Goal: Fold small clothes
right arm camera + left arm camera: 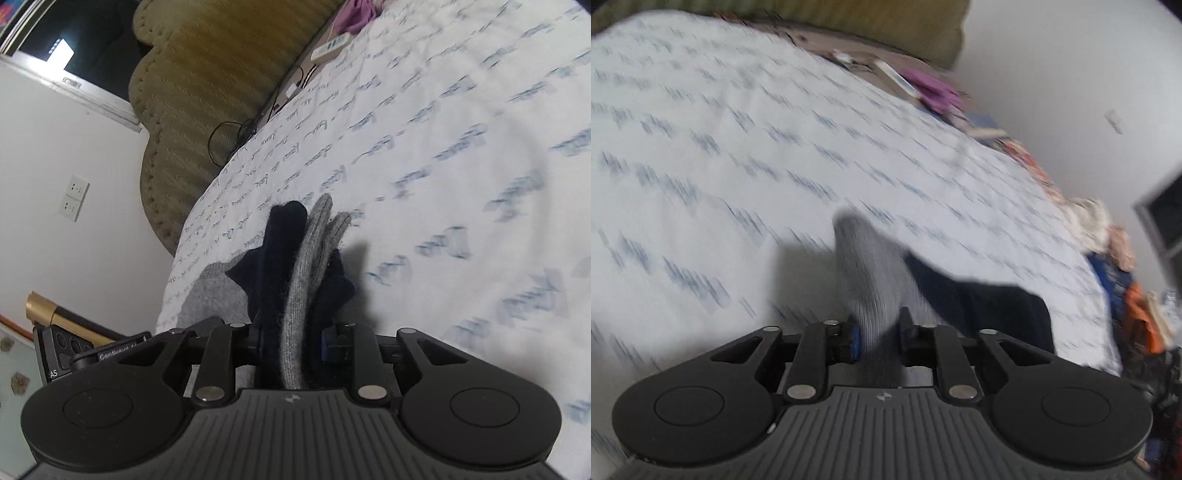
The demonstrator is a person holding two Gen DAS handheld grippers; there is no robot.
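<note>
A small grey and navy knit garment [871,273] is held up over a white bed sheet with blue writing [738,155]. My left gripper [879,338] is shut on its grey ribbed part, with a navy part [979,306] hanging to the right. In the right wrist view, my right gripper [291,343] is shut on bunched grey and navy folds of the same garment [303,266], which stick up between the jaws. The other gripper's body [70,350] shows at the lower left of that view.
A padded olive headboard [192,96] stands at the bed's end, with a remote [330,46], a cable [236,133] and purple cloth [934,92] beside it. Piled clothes [1108,236] line the bed's far edge. A wall with sockets [74,197] is close on the left.
</note>
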